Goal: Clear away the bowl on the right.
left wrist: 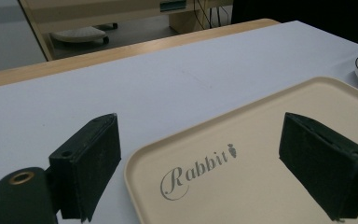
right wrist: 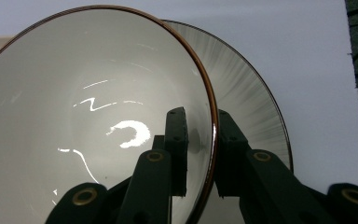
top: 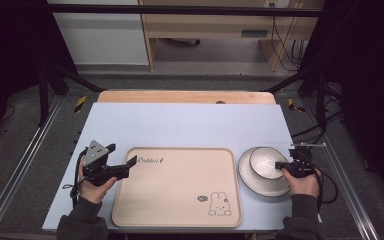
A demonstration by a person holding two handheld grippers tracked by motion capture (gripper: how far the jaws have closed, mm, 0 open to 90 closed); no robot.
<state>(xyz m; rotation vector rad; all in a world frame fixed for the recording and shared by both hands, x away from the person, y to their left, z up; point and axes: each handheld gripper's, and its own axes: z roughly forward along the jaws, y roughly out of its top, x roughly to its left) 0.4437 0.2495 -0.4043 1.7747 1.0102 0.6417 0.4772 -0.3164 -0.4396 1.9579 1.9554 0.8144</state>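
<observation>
Pinching the white dark-rimmed ceramic bowl [right wrist: 98,107] by its rim with our right gripper [top: 284,166] on the matching plate [top: 247,177] at the right, we should probably lift level toward the beige tray [top: 180,190], left gripper [top: 122,160] gaping wide.

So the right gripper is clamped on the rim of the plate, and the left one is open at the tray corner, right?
Not quite. The right gripper is clamped on the rim of the bowl, which sits on the plate; the right gripper view shows it. The left gripper is open at the tray corner.
</observation>
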